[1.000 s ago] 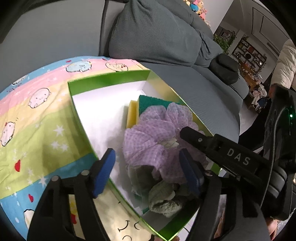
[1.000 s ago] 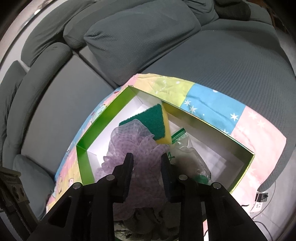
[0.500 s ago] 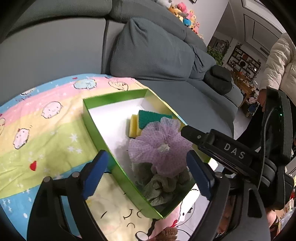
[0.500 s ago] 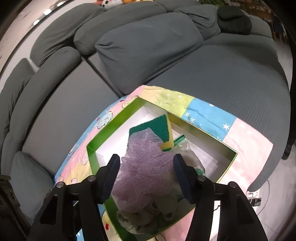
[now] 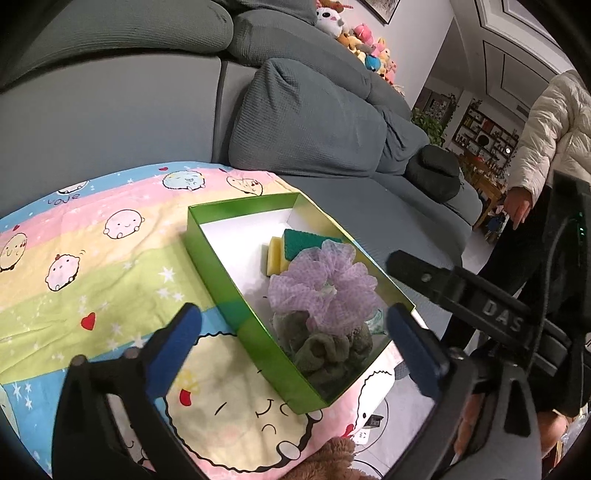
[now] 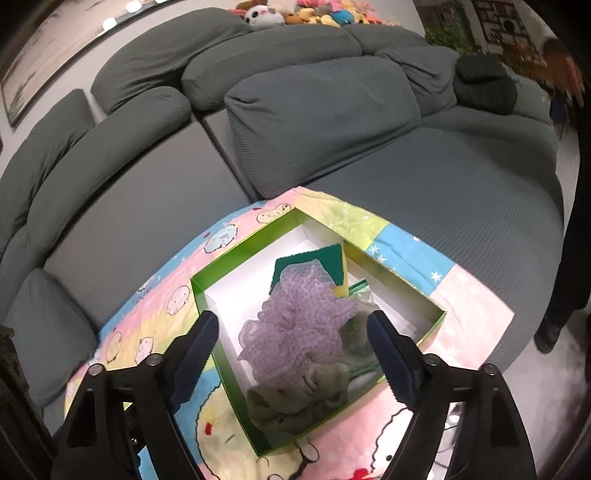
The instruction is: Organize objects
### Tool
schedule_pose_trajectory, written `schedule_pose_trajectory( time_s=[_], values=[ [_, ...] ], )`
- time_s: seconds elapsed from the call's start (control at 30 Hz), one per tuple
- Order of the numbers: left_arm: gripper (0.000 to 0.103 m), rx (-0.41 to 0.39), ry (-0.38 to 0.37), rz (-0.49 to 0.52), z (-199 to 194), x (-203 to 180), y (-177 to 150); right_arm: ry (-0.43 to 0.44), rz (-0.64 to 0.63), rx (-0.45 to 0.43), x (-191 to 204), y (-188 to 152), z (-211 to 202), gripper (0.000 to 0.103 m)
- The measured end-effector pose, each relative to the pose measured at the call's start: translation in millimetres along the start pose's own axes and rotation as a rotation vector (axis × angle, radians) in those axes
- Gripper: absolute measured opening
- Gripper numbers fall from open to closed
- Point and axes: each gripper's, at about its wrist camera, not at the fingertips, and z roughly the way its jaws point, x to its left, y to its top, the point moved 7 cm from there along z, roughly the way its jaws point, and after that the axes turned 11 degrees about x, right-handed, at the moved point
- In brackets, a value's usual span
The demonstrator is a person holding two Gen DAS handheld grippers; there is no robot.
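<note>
Left wrist view shows things the right one lacks: the right hand-held gripper's black body marked "DAS" (image 5: 491,314) crossing at the right edge, a bystander in a cream puffer jacket (image 5: 546,122), a brown fuzzy thing at the bottom edge, can't tell what. Right wrist view alone shows the clear plastic bag (image 6: 364,295) tucked beside the sponge, and the full curve of the grey sofa (image 6: 406,177) with plush toys (image 6: 295,14) on its back.

Green box (image 5: 221,266), white inside, sits on a cartoon-print blanket (image 5: 92,266) spread on the sofa seat. Inside it: lilac mesh bath pouf (image 5: 325,291) on top, olive-green crumpled cloth (image 5: 325,350) under it at the near end, green-and-yellow scouring sponge (image 5: 291,247) behind it, touching the pouf.

Left hand-held gripper (image 5: 291,343): blue-padded fingers spread wide, holding nothing, hovering above the box's near end, tilted down. Right hand-held gripper (image 6: 295,354): fingers also wide apart, nothing between them, above the box, pouf showing in the gap but not touched.

Versus one second ago: the right fingers were nearly closed around the pouf, now they are spread. Both grippers have pulled up and back, so the box looks smaller and whole. The pouf stays in the box on the cloth.
</note>
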Motion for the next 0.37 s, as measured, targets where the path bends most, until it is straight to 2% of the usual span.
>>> schedule_pose_trajectory(
  time_s=[0.1, 0.37],
  values=[
    [0.101, 0.008, -0.023, -0.016, 0, 2, -3, -0.032, -0.016, 0.009, 1, -3, -2, 0.088],
    [0.101, 0.020, -0.024, -0.033, -1, 7, -11, -0.038, -0.046, 0.032, 4, -7, -2, 0.088]
  ],
)
